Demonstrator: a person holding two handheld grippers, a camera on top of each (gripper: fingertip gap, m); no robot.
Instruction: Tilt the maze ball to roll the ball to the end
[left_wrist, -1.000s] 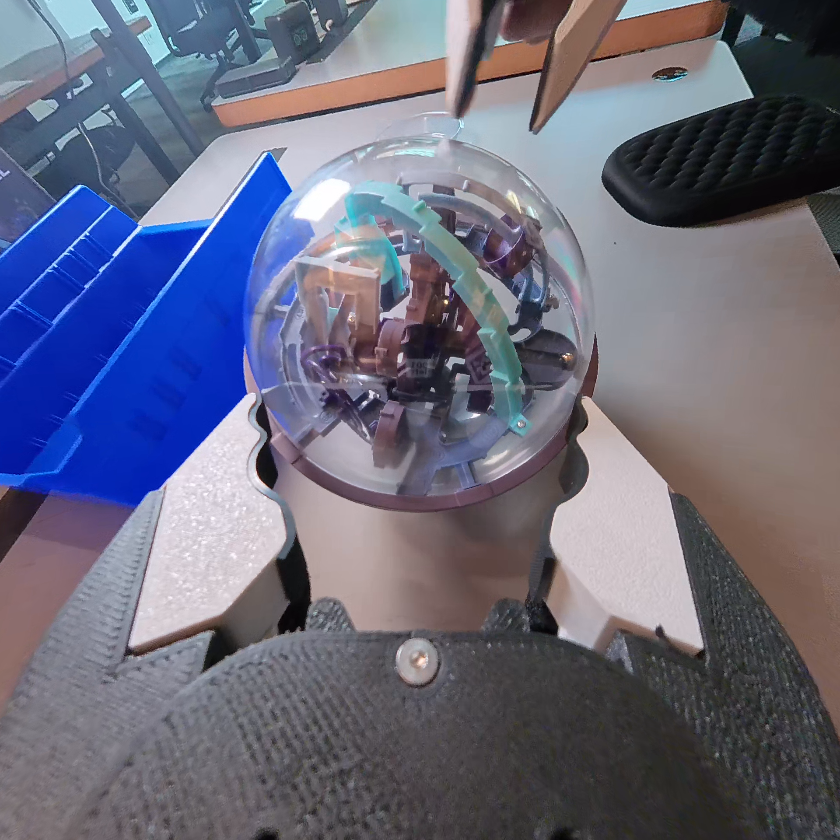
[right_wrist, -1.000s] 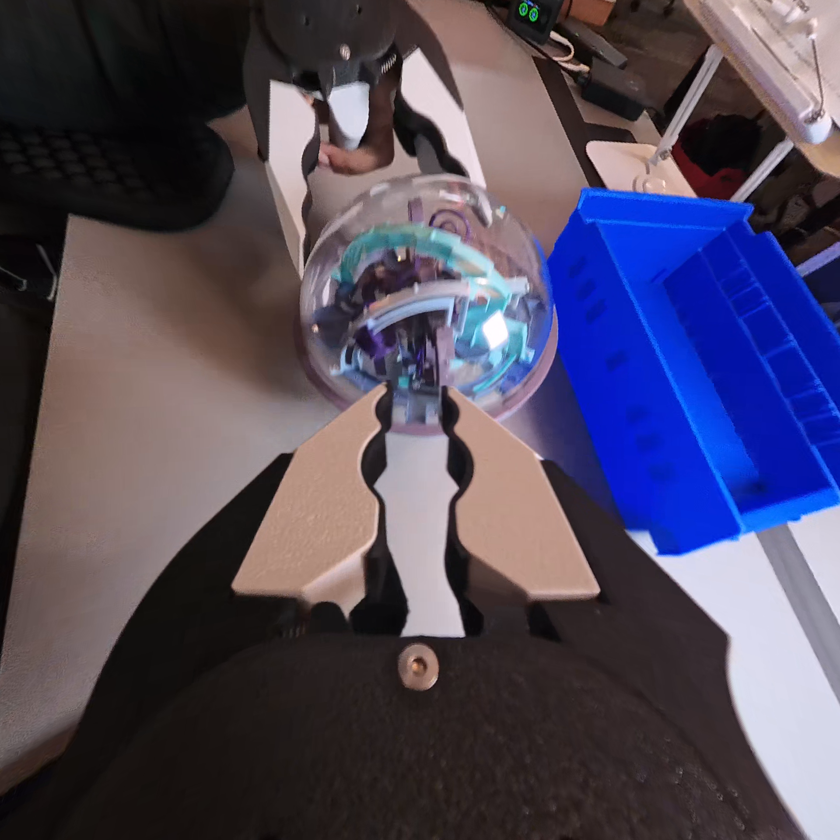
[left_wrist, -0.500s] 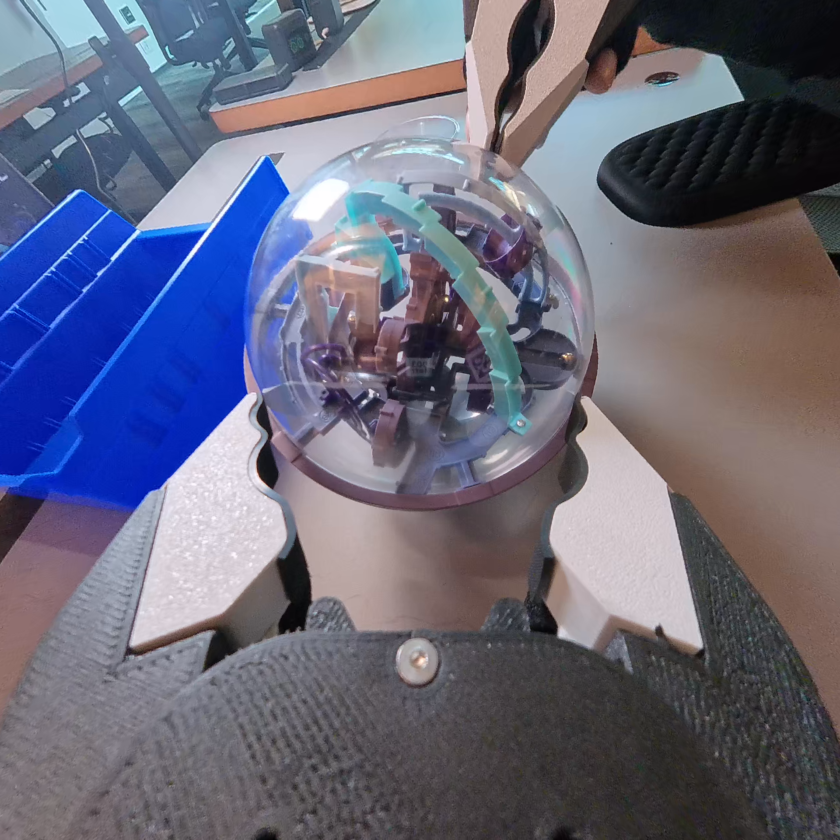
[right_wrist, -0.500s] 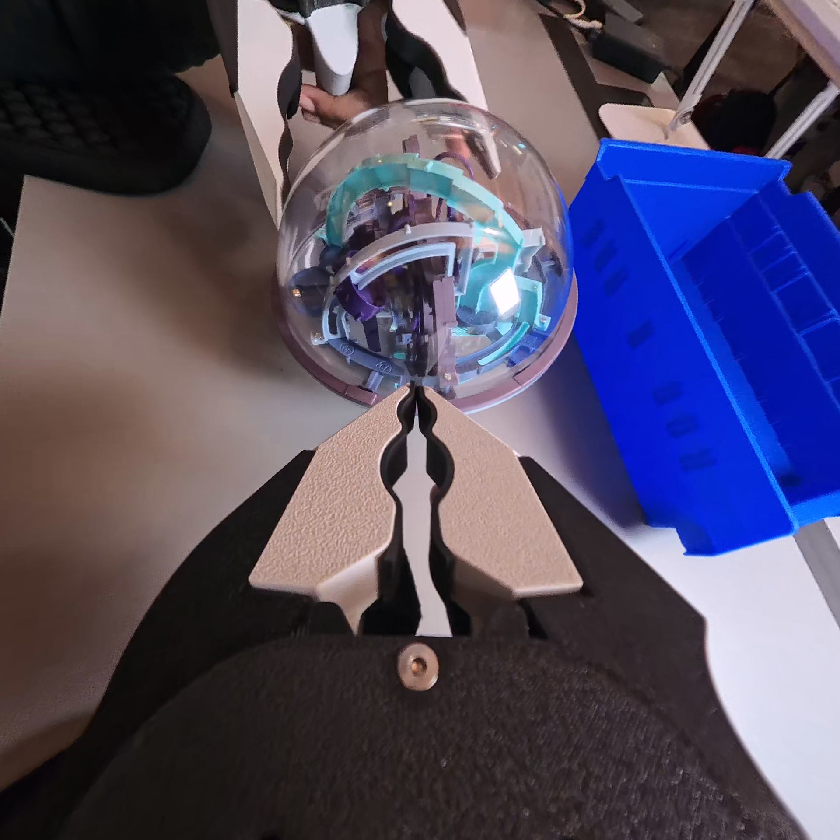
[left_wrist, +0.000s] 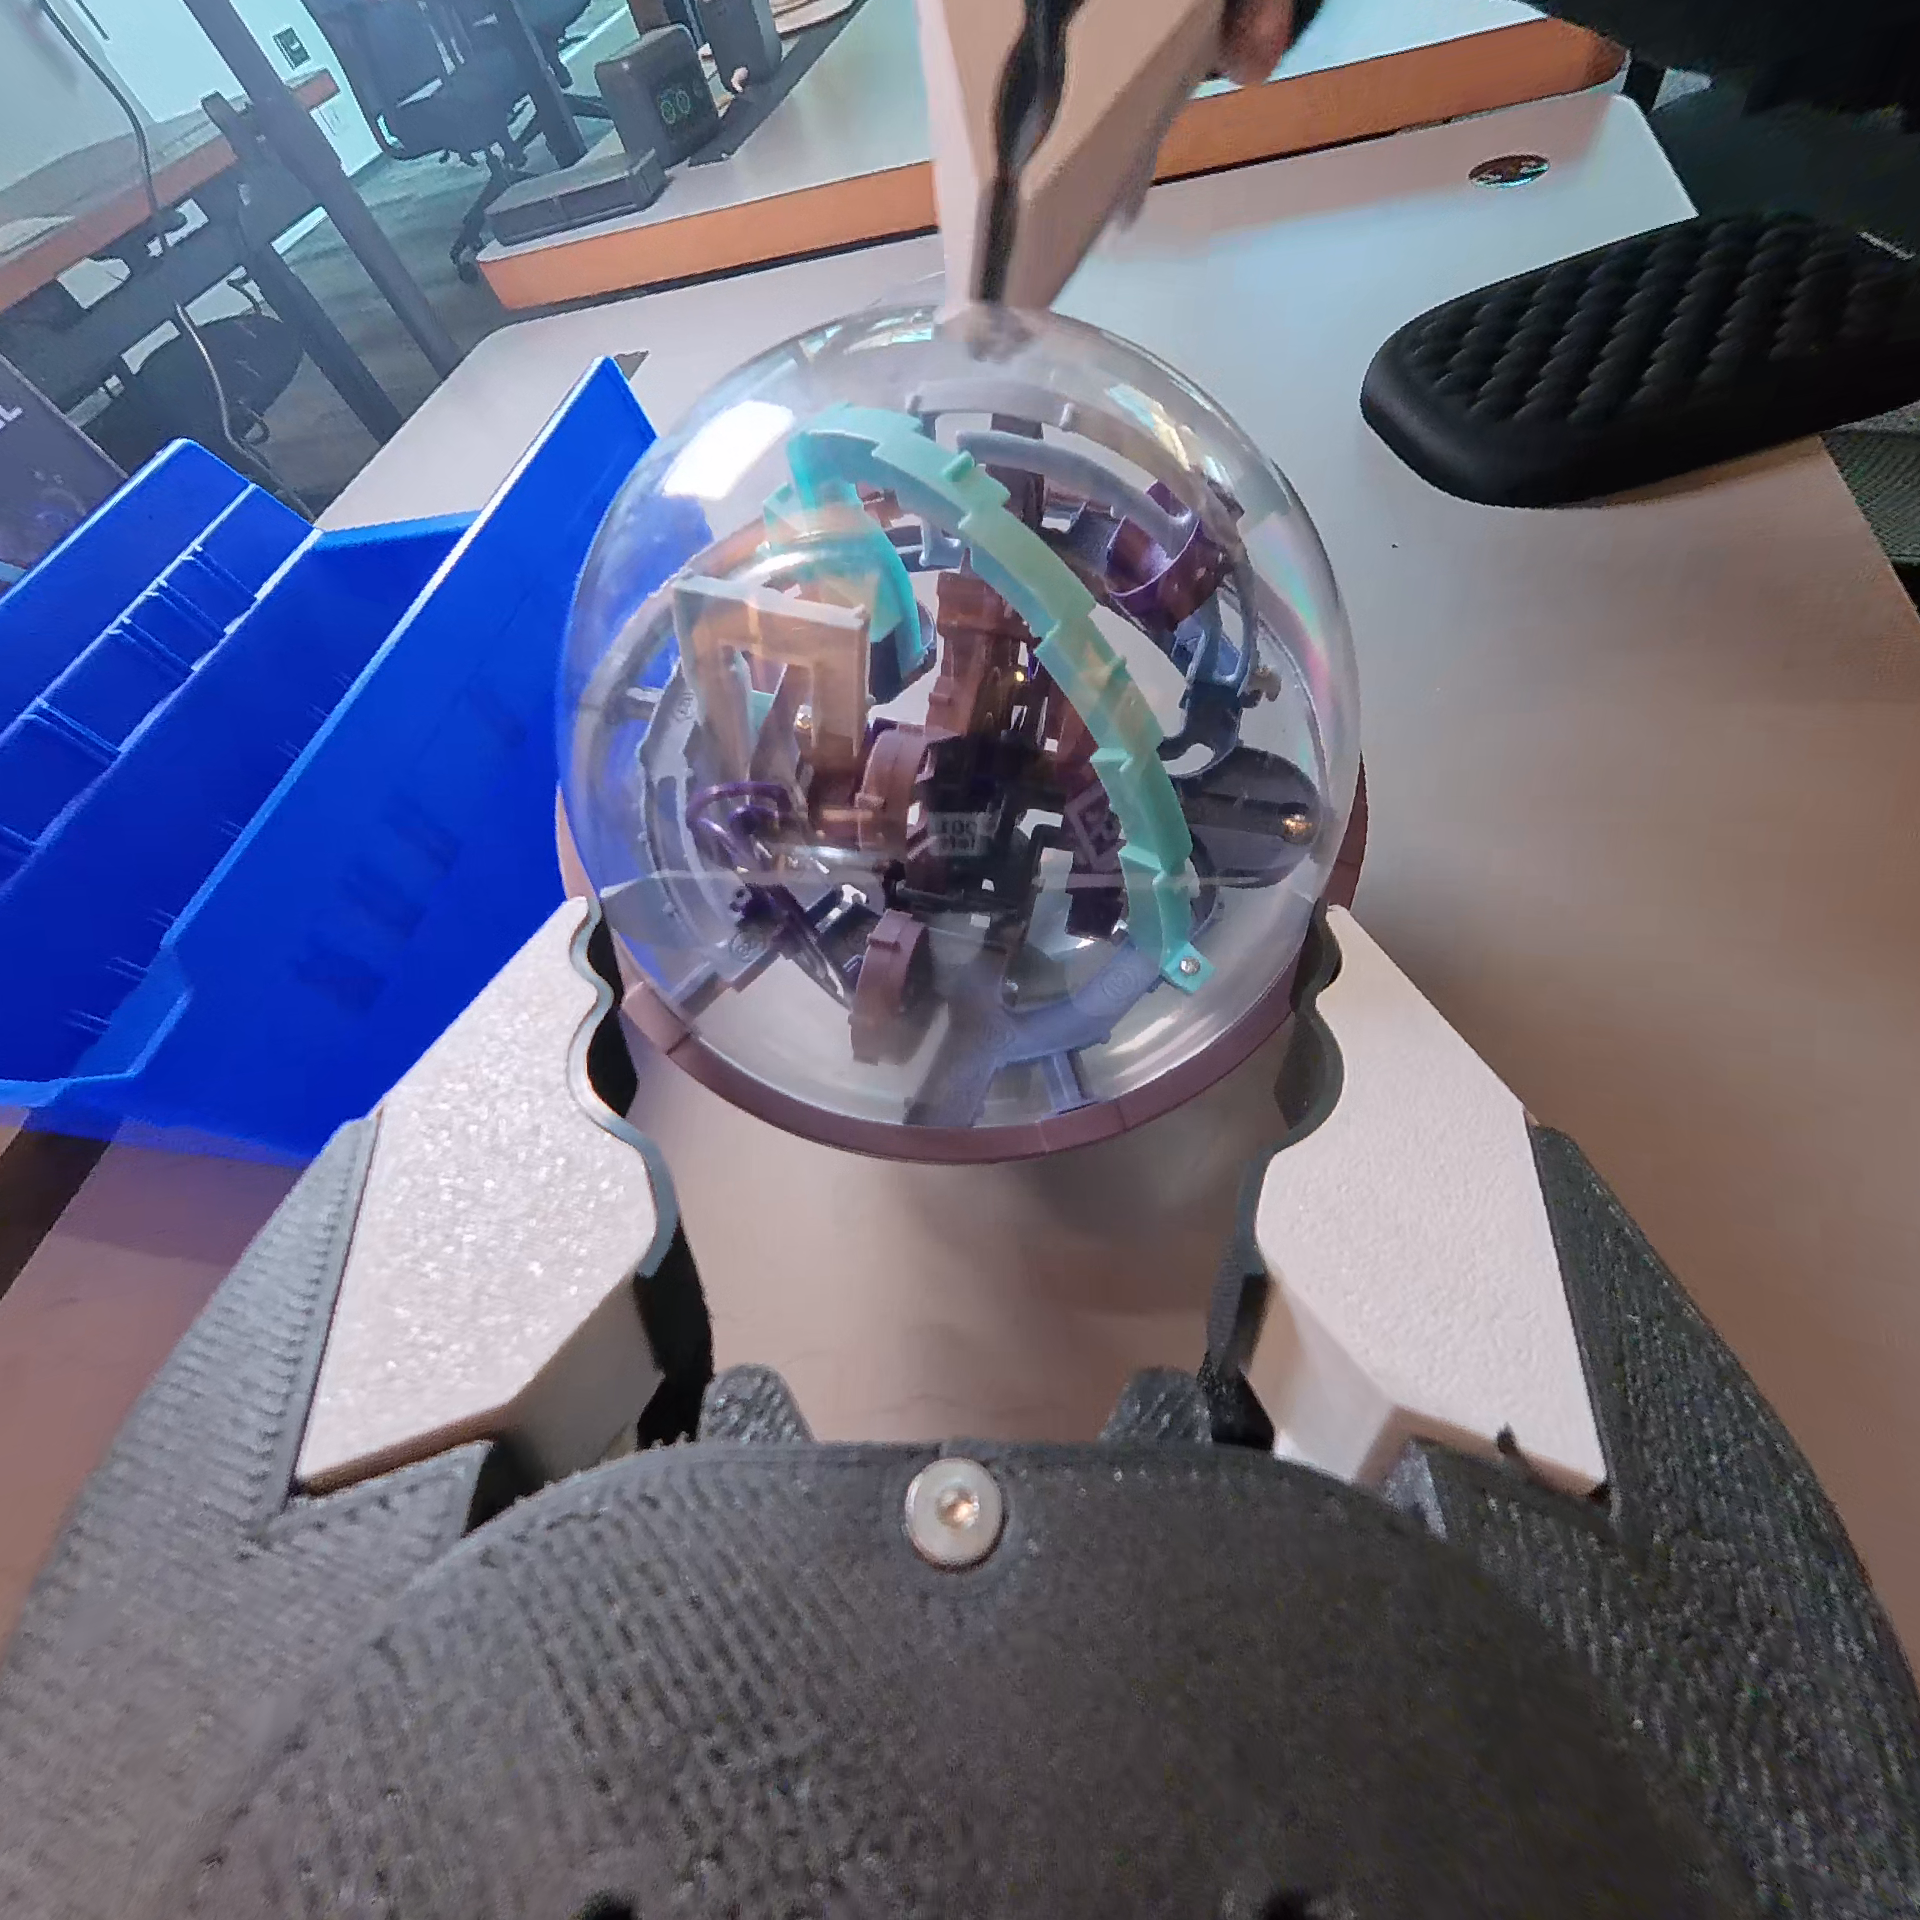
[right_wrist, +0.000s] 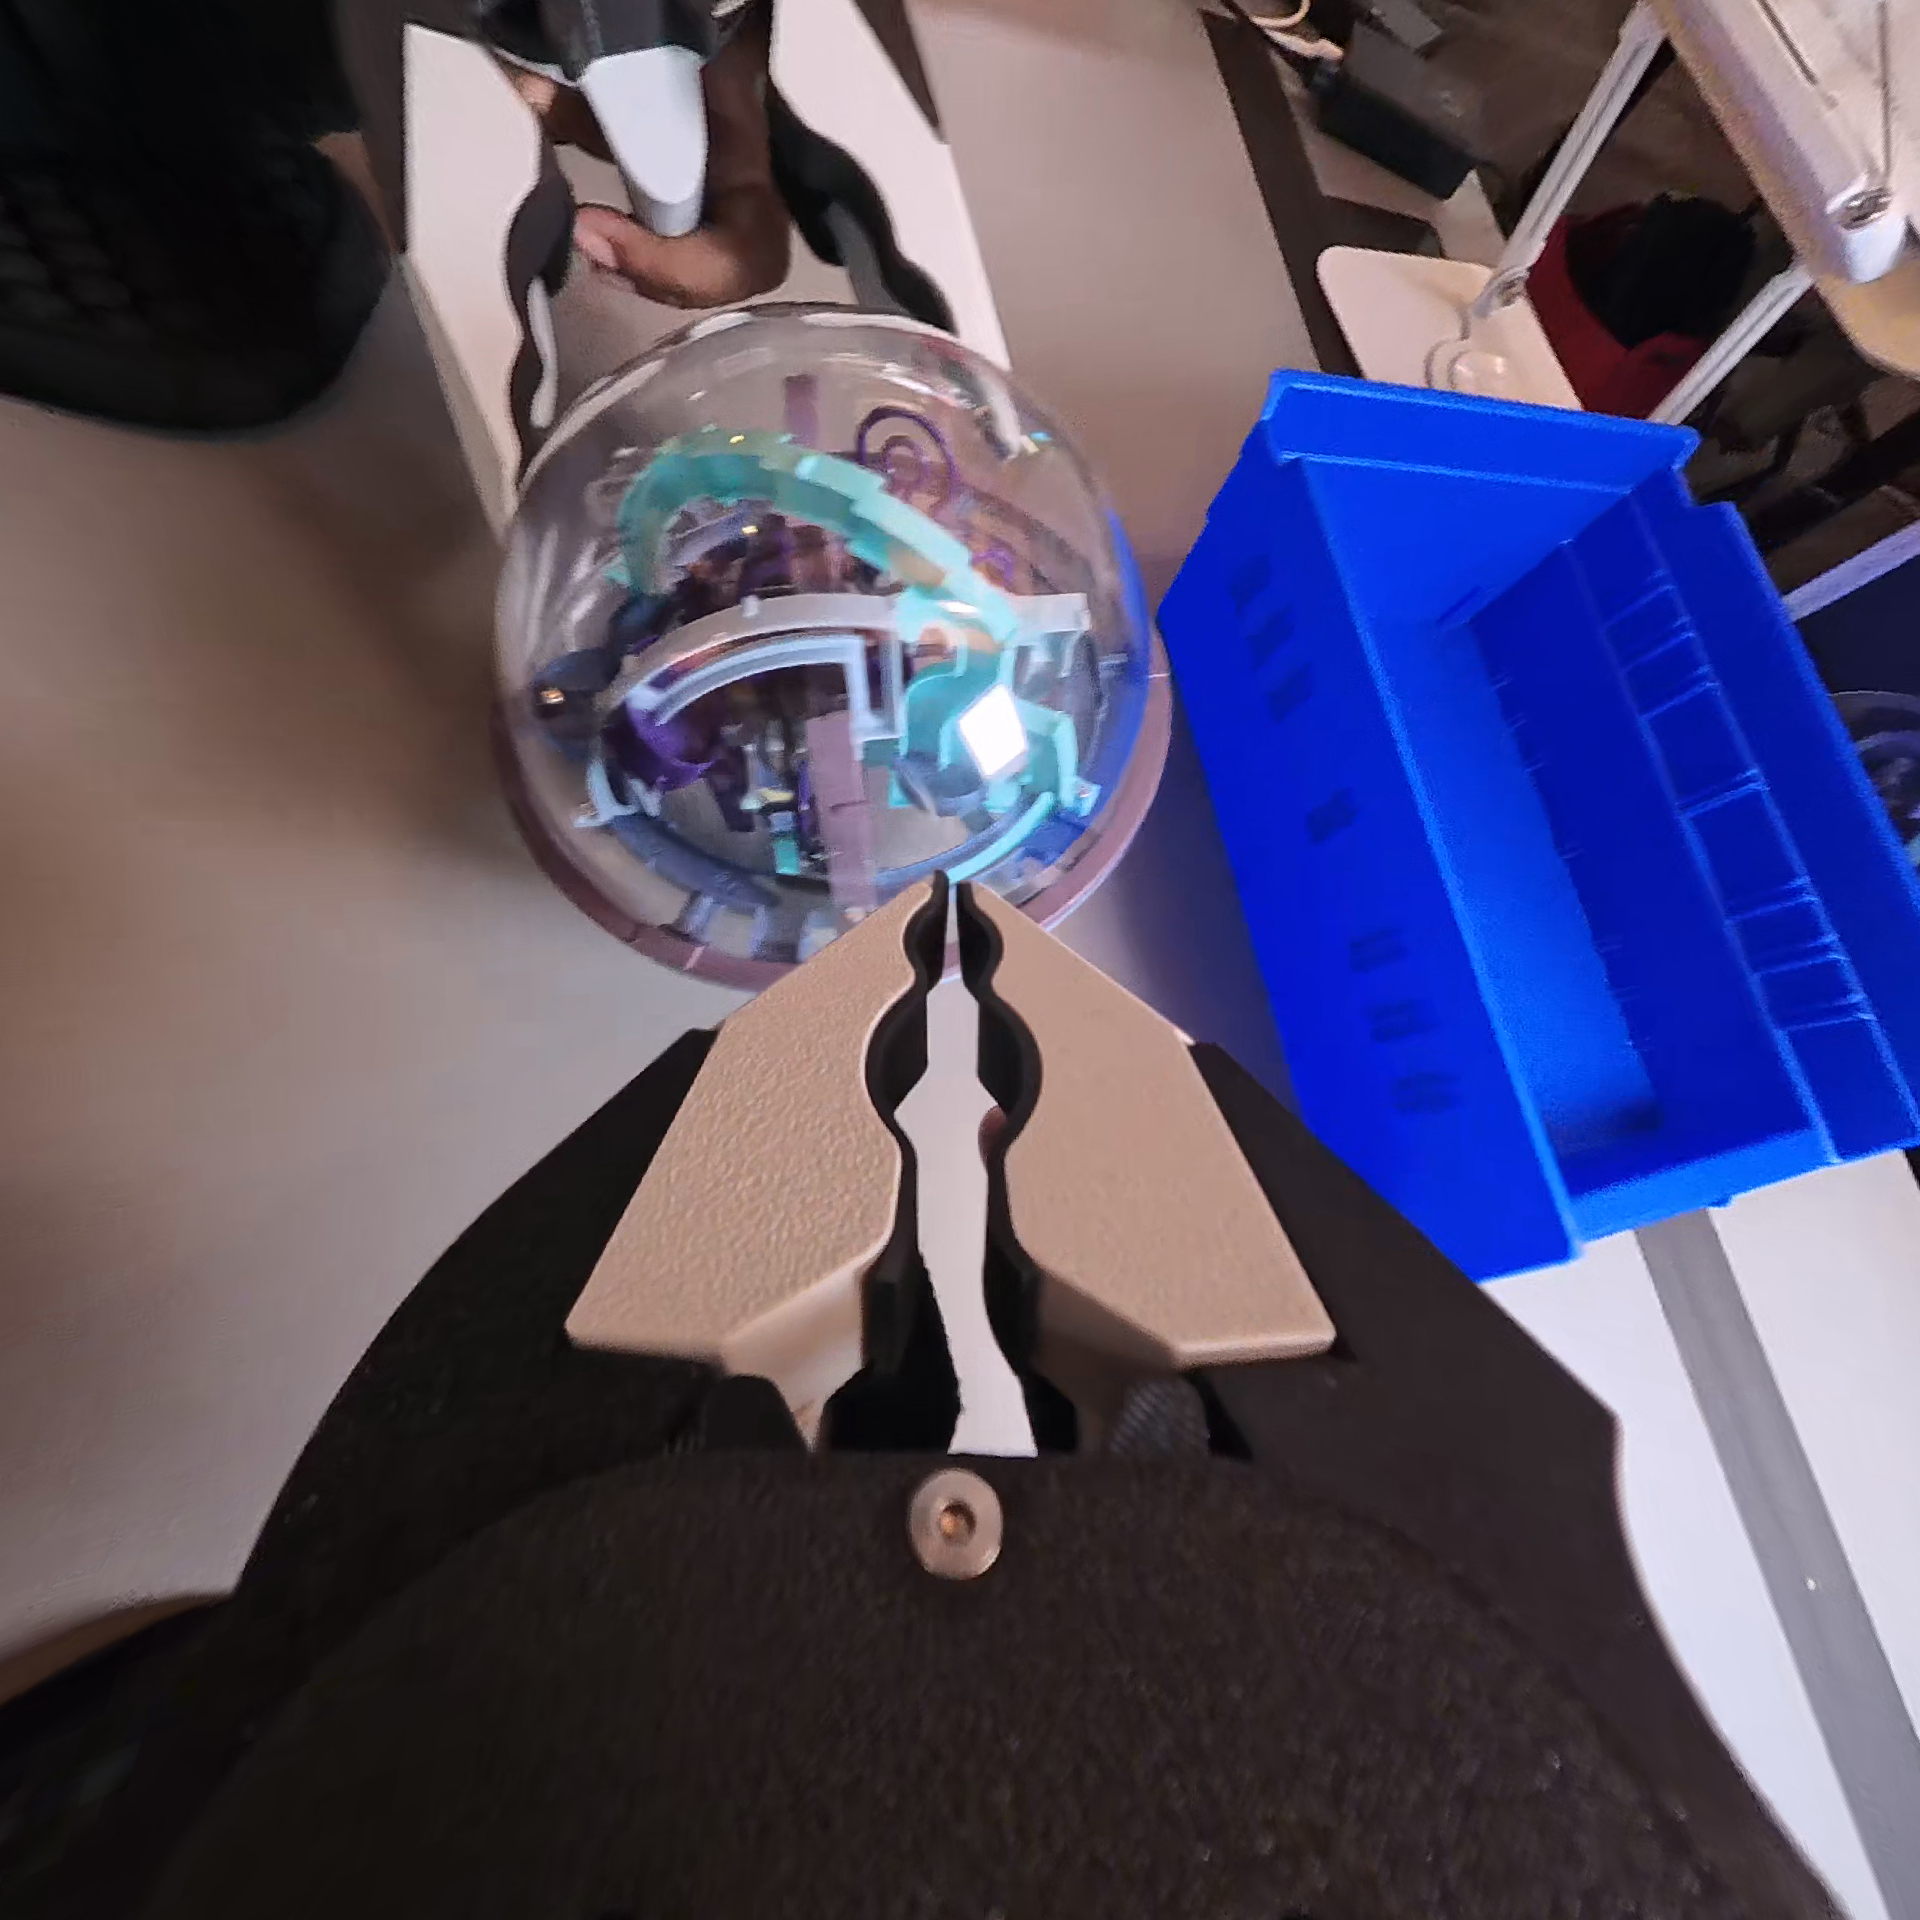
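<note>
The maze ball is a clear sphere with teal, brown and purple tracks and a mauve ring around its middle. It rests on the beige table. My left gripper is spread wide, with a fingertip against each side of the ring, so it is shut on the ball. My right gripper is shut and empty, its tips pressed on the dome. It shows in the left wrist view coming down on the ball's far top. In the right wrist view the ball is blurred. I cannot make out the small rolling ball.
A blue plastic bin lies right beside the ball; it also shows in the right wrist view. A black textured pad lies on the table's far right. A hand holds the left gripper. Other desks and chairs stand beyond.
My right gripper went from slightly open to shut and came in onto the ball's dome. My left gripper and the ball have hardly moved.
</note>
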